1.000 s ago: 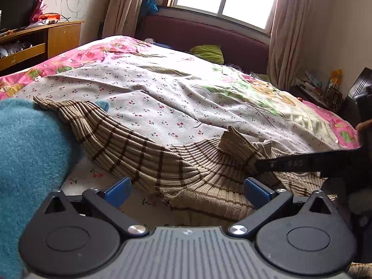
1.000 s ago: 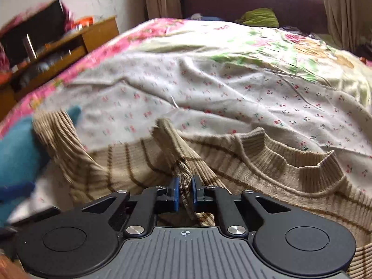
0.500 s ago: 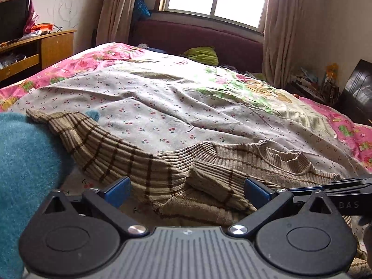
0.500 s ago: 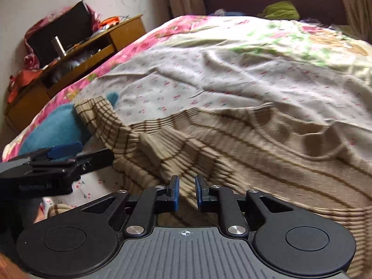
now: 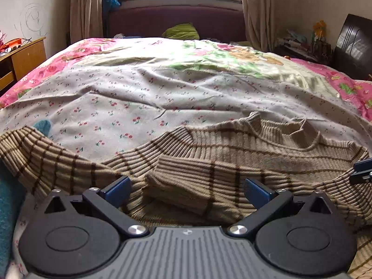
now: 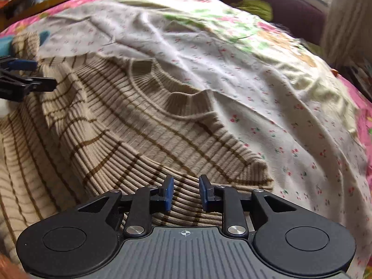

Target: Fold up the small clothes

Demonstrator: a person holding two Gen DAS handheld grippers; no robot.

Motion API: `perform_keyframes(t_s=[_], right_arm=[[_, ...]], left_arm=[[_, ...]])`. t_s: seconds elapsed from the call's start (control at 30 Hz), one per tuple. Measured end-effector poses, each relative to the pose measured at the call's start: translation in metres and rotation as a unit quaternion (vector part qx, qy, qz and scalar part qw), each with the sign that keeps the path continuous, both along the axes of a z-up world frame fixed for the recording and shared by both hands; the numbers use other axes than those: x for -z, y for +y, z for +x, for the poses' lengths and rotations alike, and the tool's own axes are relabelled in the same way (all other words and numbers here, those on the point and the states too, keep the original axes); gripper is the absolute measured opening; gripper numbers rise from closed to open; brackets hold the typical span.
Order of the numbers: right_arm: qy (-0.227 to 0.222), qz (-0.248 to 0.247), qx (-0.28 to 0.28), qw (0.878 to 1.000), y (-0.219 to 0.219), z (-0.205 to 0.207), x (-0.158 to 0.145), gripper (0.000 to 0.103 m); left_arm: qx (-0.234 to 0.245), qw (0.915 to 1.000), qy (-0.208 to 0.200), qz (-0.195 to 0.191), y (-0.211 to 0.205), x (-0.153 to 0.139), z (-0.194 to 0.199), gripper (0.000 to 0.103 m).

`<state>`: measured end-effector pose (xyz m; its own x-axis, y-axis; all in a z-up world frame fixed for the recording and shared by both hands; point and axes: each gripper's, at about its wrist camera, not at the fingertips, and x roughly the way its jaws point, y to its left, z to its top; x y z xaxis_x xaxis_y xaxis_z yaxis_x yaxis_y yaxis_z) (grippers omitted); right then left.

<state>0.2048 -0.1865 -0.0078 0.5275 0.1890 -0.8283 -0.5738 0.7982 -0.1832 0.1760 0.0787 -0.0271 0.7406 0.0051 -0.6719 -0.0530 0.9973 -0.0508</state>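
Left gripper (image 5: 187, 191) jaws stood wide above the striped sweater (image 5: 232, 162) on the bed (image 5: 162, 88); right gripper (image 6: 184, 194) jaws, just opening, held nothing.

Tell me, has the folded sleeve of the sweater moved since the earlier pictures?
Yes. The sleeve was lifted and pinched; now it lies flat across the sweater, nearer its collar.

Sweater spread on the bed, a gripper over each side of it

The sweater (image 5: 244, 162) lies on the near part of the bed sheet (image 5: 139, 97), collar (image 6: 176, 93) toward the headboard (image 5: 176, 21), one sleeve (image 5: 186, 186) folded across its body and the other trailing left over a towel (image 5: 7, 209). The left gripper (image 5: 186, 190) hangs above the folded sleeve, the right gripper (image 6: 184, 193) above the opposite shoulder. A cabinet (image 5: 25, 58) stands left of the bed.
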Motion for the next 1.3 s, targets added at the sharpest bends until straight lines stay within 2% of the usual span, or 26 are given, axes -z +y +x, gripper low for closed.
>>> perform_keyframes(t_s=[0.13,0.23,0.3,0.33,0.37,0.5,0.63,0.7,0.77,0.8,0.87,0.97,1.13,1.2,1.27,1.3], right_arm=[[0.019,0.008,-0.059,0.998,0.027,0.006,0.009,0.030],[0.036,0.000,-0.059,0.998,0.040,0.015,0.021,0.029],[0.045,0.011,-0.049,0.998,0.039,0.017,0.018,0.023],[0.051,0.020,-0.046,0.997,0.037,0.016,0.016,0.013],[0.050,0.022,-0.040,0.998,0.035,0.015,0.014,0.009],[0.040,0.031,-0.014,0.999,0.030,0.012,0.006,0.004],[0.031,0.025,-0.028,0.999,0.037,0.010,0.001,0.003],[0.035,0.034,-0.045,0.998,0.044,0.010,-0.001,0.003],[0.048,0.046,-0.069,0.995,0.052,0.011,-0.002,0.015],[0.059,0.049,-0.084,0.993,0.058,0.013,-0.001,0.016],[0.065,0.035,-0.104,0.992,0.070,0.016,0.006,0.022],[0.070,0.023,-0.119,0.990,0.082,0.022,0.015,0.023],[0.106,0.054,-0.099,0.988,0.080,0.032,0.016,0.025],[0.117,0.072,-0.053,0.989,0.078,0.034,0.019,0.021],[0.101,0.072,-0.040,0.991,0.080,0.029,0.016,0.010],[0.090,0.074,-0.032,0.993,0.080,0.027,0.012,0.008]], left_arm=[[-0.011,0.9998,0.015,0.001,0.008,0.013,-0.001,0.103],[-0.009,0.9998,0.010,0.011,0.006,0.014,-0.002,0.103],[-0.007,0.9998,0.007,0.017,0.005,0.014,-0.003,0.103],[-0.006,0.9998,0.006,0.017,0.005,0.014,-0.004,0.103],[-0.006,0.9999,0.005,0.015,0.006,0.014,-0.004,0.103],[-0.008,1.0000,0.002,0.005,0.009,0.013,-0.005,0.103],[-0.007,1.0000,0.001,0.004,0.010,0.013,-0.007,0.103],[-0.007,1.0000,0.000,0.001,0.011,0.013,-0.007,0.103],[-0.007,1.0000,0.000,-0.001,0.012,0.013,-0.007,0.103],[-0.007,1.0000,0.000,-0.002,0.012,0.013,-0.006,0.103],[-0.006,1.0000,0.000,-0.001,0.012,0.014,-0.006,0.103],[-0.005,1.0000,-0.001,0.001,0.011,0.014,-0.006,0.103],[-0.004,1.0000,-0.002,-0.003,0.013,0.016,-0.006,0.103],[-0.005,1.0000,-0.003,-0.003,0.013,0.016,-0.006,0.103],[-0.005,1.0000,-0.005,-0.003,0.013,0.016,-0.007,0.103],[-0.006,1.0000,-0.007,-0.003,0.013,0.015,-0.007,0.103]])
